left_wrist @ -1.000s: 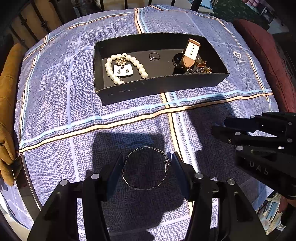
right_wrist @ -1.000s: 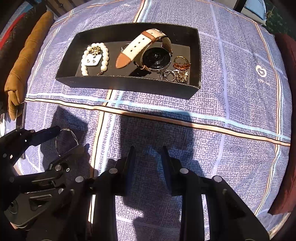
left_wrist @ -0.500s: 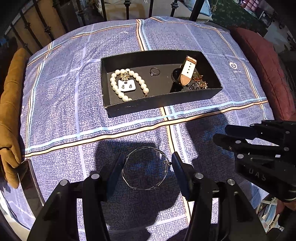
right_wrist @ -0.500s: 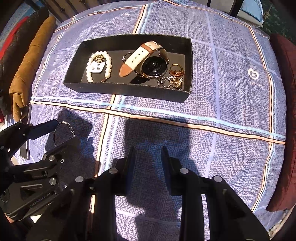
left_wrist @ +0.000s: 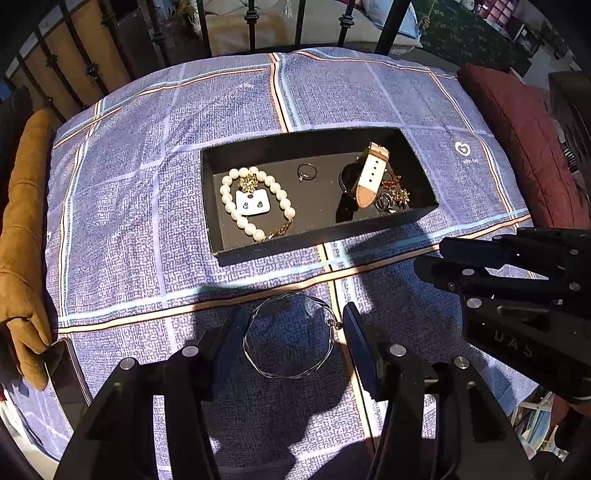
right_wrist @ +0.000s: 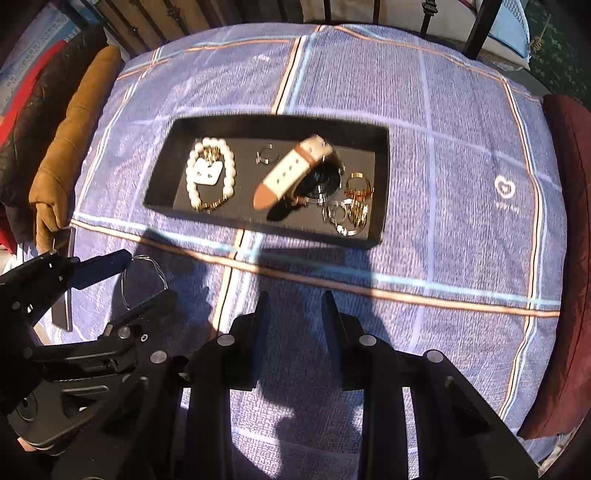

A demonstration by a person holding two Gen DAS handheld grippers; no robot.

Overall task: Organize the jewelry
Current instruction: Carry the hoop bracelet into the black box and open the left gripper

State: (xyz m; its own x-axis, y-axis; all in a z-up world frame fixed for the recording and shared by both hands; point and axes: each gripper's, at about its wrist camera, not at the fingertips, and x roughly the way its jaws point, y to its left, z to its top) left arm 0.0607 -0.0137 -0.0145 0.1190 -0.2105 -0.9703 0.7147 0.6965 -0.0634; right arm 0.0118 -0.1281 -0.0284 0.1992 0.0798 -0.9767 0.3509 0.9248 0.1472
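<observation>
My left gripper (left_wrist: pixel 291 325) is shut on a thin silver wire bangle (left_wrist: pixel 290 334), held across its width between the two pads, above the blue checked cloth. The bangle also shows in the right wrist view (right_wrist: pixel 142 280), in the left gripper (right_wrist: pixel 142 275). My right gripper (right_wrist: pixel 293 310) is empty, its jaws a small gap apart, to the right of the left one; it shows side-on in the left wrist view (left_wrist: pixel 436 258). The black tray (left_wrist: pixel 317 243) ahead holds a pearl bracelet (left_wrist: pixel 255 206), an earring card (left_wrist: pixel 253 203), a ring (left_wrist: pixel 307 171), a watch (left_wrist: pixel 371 175) and small gold and silver rings (right_wrist: pixel 349 208).
A tan cushion (left_wrist: pixel 22 229) lies along the table's left edge and a dark red one (left_wrist: pixel 524 147) along the right. A dark phone (left_wrist: pixel 68 373) lies at the near left. A black metal railing (left_wrist: pixel 251 26) stands behind the table.
Both grippers have pulled back and risen, so the tray looks smaller and farther. The bangle stays held in my left gripper. The right gripper's gap is unchanged.
</observation>
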